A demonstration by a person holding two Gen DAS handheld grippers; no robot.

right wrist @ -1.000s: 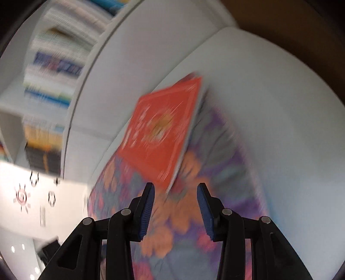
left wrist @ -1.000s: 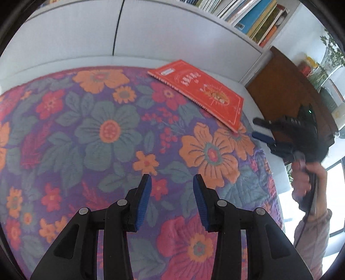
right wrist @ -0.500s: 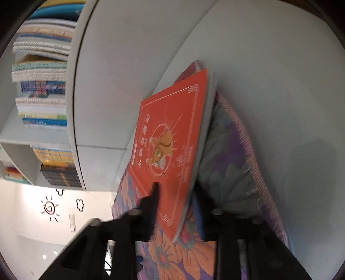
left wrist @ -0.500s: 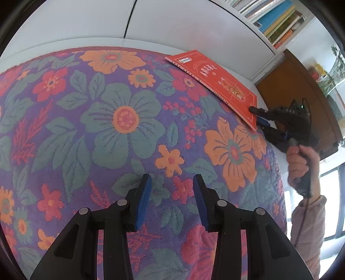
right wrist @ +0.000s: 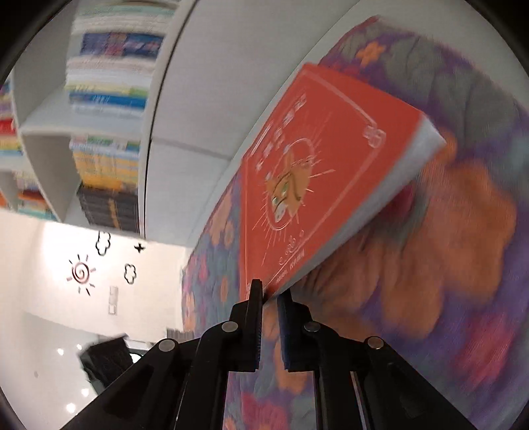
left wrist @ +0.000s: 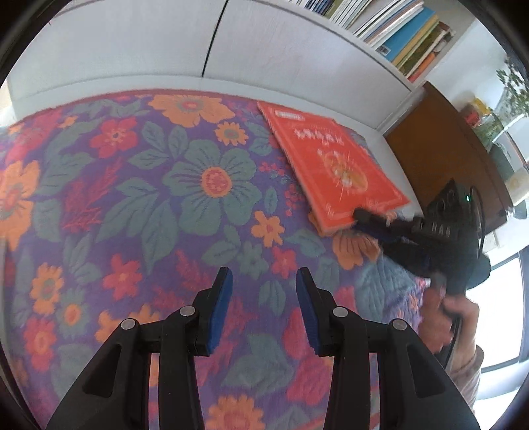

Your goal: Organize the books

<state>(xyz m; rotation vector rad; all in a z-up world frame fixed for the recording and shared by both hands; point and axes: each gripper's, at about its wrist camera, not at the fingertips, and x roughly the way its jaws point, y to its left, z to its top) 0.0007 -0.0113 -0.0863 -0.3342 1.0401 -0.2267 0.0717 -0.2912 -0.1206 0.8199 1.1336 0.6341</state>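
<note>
A thin red book [left wrist: 334, 165] with an orange emblem on its cover lies at the far right of a floral cloth [left wrist: 158, 205]. My right gripper [left wrist: 367, 221] is shut on the book's near corner. In the right wrist view the red book [right wrist: 317, 178] tilts up off the cloth, its corner pinched between the pads of the right gripper [right wrist: 269, 296]. My left gripper [left wrist: 264, 281] hovers over the cloth's middle, open, with nothing between its blue pads.
White cabinet doors [left wrist: 211, 43] run behind the cloth, with a shelf of upright books [left wrist: 403, 29] above. A brown wooden cabinet [left wrist: 456, 149] stands at the right. More shelves packed with books [right wrist: 105, 99] show in the right wrist view. A person's hand [left wrist: 446, 317] holds the right gripper.
The right gripper came in to the book's near corner and shut on it; the corner now lifts off the cloth. The left gripper drifted across the cloth, still open.
</note>
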